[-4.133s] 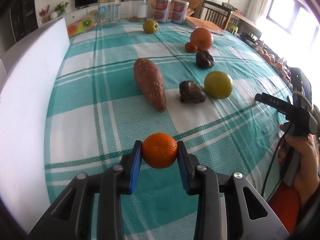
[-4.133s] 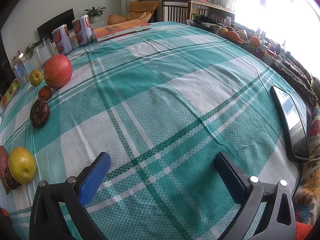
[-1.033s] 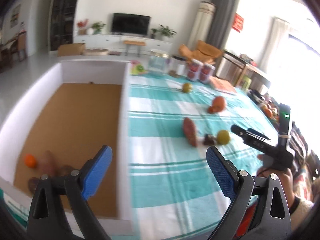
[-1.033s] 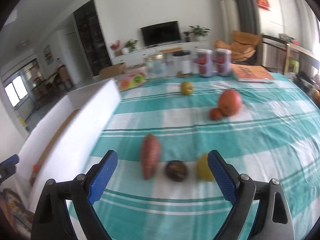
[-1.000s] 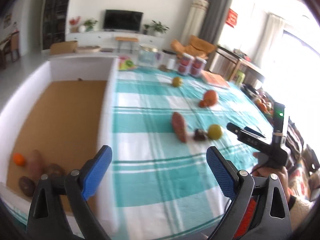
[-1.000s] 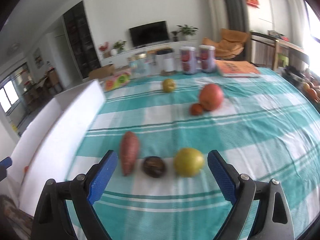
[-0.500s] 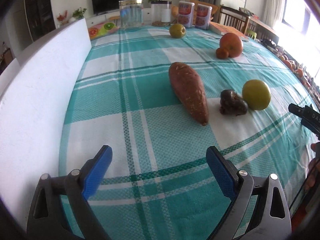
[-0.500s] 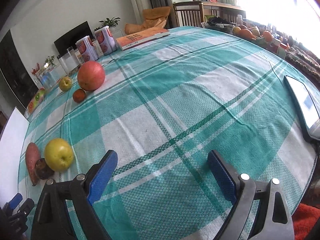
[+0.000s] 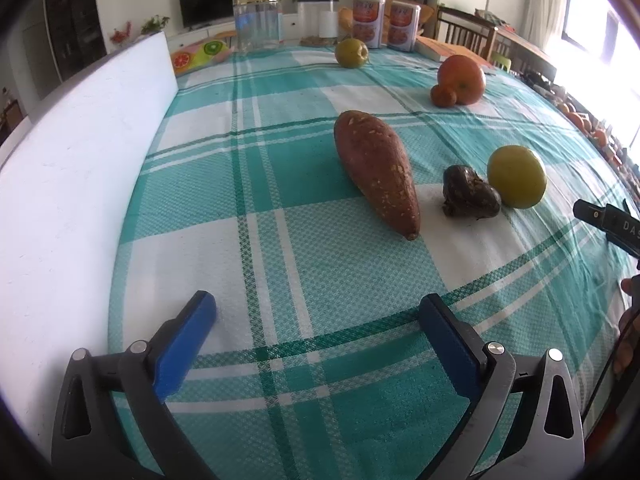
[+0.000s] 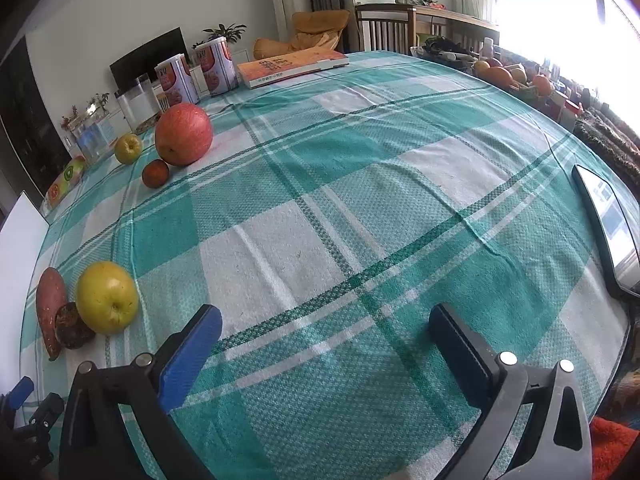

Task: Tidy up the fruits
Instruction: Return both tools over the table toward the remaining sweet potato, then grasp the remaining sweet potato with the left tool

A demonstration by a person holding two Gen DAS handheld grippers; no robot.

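My left gripper was spread wide, nothing between the blue pads, hovering over the checked tablecloth. My right gripper was equally wide and empty above bare cloth; I couldn't tell if either touched the fabric.

Nearest the left gripper, at 12 o'clock, lay the sweet potato, long axis running near to far, pointed tip toward me at about 5 o'clock, fat end away. Just right of it sat a dark wrinkled fruit, touching a yellow-green apple at 2 o'clock. White box wall ran along 9 to 11 o'clock.

Farther out, a small orange rested against a big red apple at 1 o'clock; a small green apple sat beyond, at 12.

At the far edge I saw a clear jar and two printed cans, labels unreadable. The right gripper's body at 3 o'clock read "DAS", cut off. In the right view an orange book at 12 carried writing too blurred to read; a phone lay at 3.
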